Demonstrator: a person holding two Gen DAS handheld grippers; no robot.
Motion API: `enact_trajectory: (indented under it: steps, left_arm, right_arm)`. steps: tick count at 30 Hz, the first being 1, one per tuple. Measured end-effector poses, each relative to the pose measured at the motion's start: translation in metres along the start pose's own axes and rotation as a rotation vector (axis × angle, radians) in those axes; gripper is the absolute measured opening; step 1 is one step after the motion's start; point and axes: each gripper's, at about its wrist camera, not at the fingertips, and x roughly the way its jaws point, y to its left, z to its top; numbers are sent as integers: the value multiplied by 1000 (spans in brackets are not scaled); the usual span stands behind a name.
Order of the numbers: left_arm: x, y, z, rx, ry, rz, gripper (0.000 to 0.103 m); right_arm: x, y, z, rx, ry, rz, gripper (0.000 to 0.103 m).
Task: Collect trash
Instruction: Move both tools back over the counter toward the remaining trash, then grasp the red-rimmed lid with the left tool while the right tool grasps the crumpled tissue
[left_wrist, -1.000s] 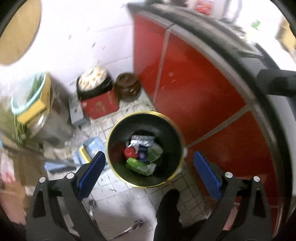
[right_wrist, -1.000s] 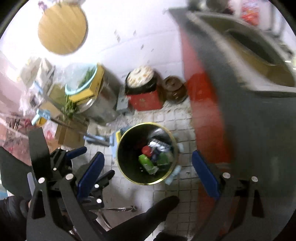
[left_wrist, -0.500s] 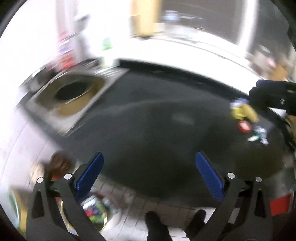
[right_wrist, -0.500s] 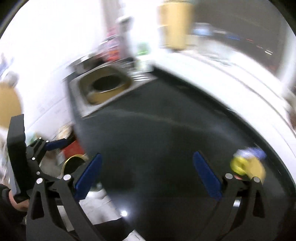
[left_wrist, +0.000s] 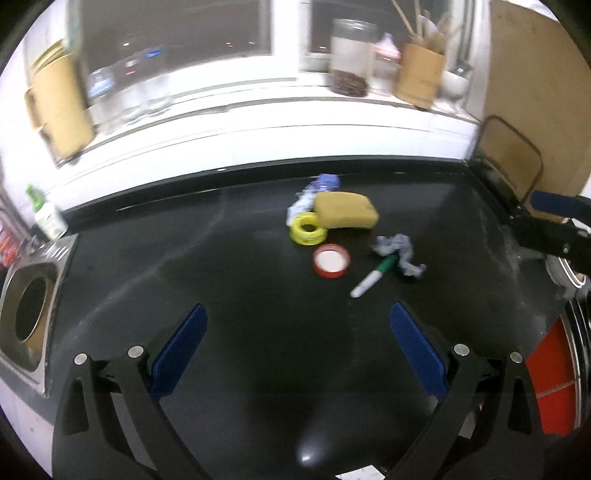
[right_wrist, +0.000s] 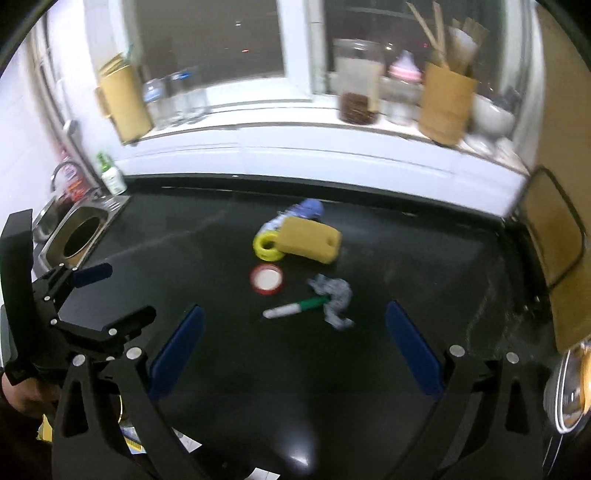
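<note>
On the black counter lie a yellow sponge, a yellow tape roll, a red-rimmed lid, a green marker, a crumpled grey scrap and a blue-white wrapper. The same pile shows in the right wrist view: sponge, tape roll, lid, marker, scrap. My left gripper is open and empty, short of the pile. My right gripper is open and empty, just short of the marker. The left gripper also shows at the left of the right wrist view.
A steel sink is set in the counter at the left. A windowsill at the back holds a glass jar, bottles and a utensil holder. A wire rack with a board stands at the right. A red cabinet front shows below right.
Both grippers have swung up from the trash bin on the floor to face the black counter and the pile on it. Both stay open and empty.
</note>
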Motion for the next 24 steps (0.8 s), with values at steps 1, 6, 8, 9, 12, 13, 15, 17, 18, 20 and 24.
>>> enact_trajectory:
  steps: [1, 6, 8, 9, 12, 13, 15, 17, 18, 20, 24]
  left_arm:
    - [2, -7, 2, 12, 2, -3, 96]
    - [11, -12, 7, 30, 22, -11, 96]
    - [17, -14, 9, 36, 31, -7, 96]
    - [22, -15, 10, 39, 36, -5, 96]
    - [37, -18, 13, 43, 51, -2, 96]
    - [42, -18, 14, 45, 55, -4, 96]
    - [56, -22, 15, 56, 64, -6, 96]
    - [74, -24, 16, 65, 73, -14, 96]
    - [85, -25, 16, 65, 83, -13, 96]
    - [101, -25, 17, 58, 98, -19, 96]
    - [139, -23, 20, 34, 115, -32, 96]
  right_arm:
    - [0, -4, -3, 7, 1, -4, 95]
    - [5, -13, -8, 24, 11, -4, 95]
    - [10, -15, -9, 27, 20, 1, 95]
    - [14, -17, -9, 27, 25, 0, 95]
    - [29, -23, -9, 28, 43, 4, 95]
    - [36, -26, -9, 27, 52, 3, 95]
    - [50, -30, -10, 23, 71, 4, 95]
    - [67, -35, -12, 19, 93, 1, 95]
    - [74, -37, -13, 18, 100, 3, 95]
    - [91, -43, -13, 19, 118, 7, 95]
    - [130, -53, -11, 19, 152, 20, 91]
